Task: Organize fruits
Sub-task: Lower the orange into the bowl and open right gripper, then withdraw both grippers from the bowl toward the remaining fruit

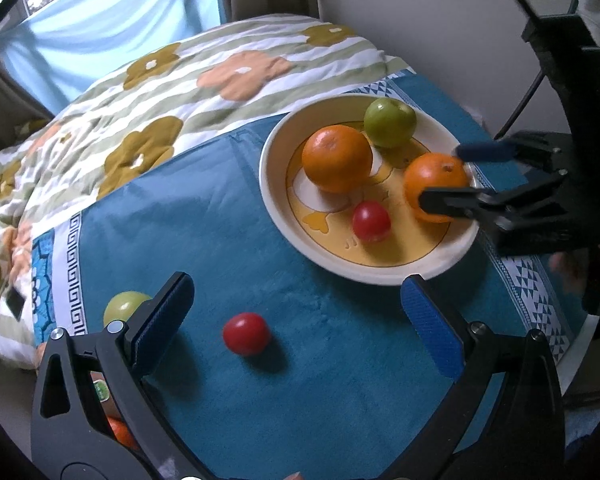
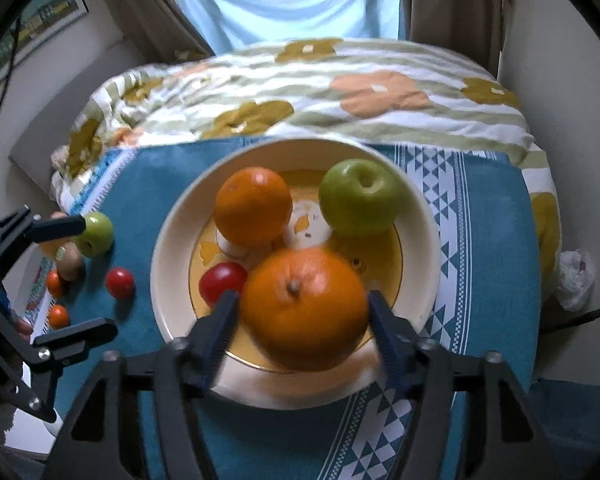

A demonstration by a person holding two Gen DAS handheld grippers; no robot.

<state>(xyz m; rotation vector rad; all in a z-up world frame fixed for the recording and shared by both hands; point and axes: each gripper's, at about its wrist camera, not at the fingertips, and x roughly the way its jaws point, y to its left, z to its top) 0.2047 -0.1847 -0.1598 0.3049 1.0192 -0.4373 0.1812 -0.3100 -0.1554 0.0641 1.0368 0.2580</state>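
A: State the condition of the right gripper [image 2: 300, 320].

B: Jaws spread wide. An orange [image 2: 304, 308] sits between them inside the plate [image 2: 416, 216]. In the right wrist view a narrow gap shows on each side, so the pads do not press the fruit.

A: Remaining plate contents?

B: A second orange [image 2: 253, 210] at far left, a green apple [image 2: 360, 197] at far right, and a red tomato [image 2: 222, 282] at near left, beside the first orange.

A: Left gripper [image 1: 300, 320]?

B: Jaws wide apart, nothing held. It hangs over the blue cloth [image 1: 320, 380] left of the plate, with a red tomato [image 1: 246, 333] lying on the cloth between the fingers, untouched.

A: Other fruit outside the plate?

B: A green apple [image 1: 126, 307] just left of the left finger. Further left, at the cloth edge, two small orange fruits [image 2: 57, 299] and a brown fruit [image 2: 71, 261]; type cannot be determined.

A: Surface?

B: The cloth covers a table set against a bed with a floral quilt [image 1: 180, 88].
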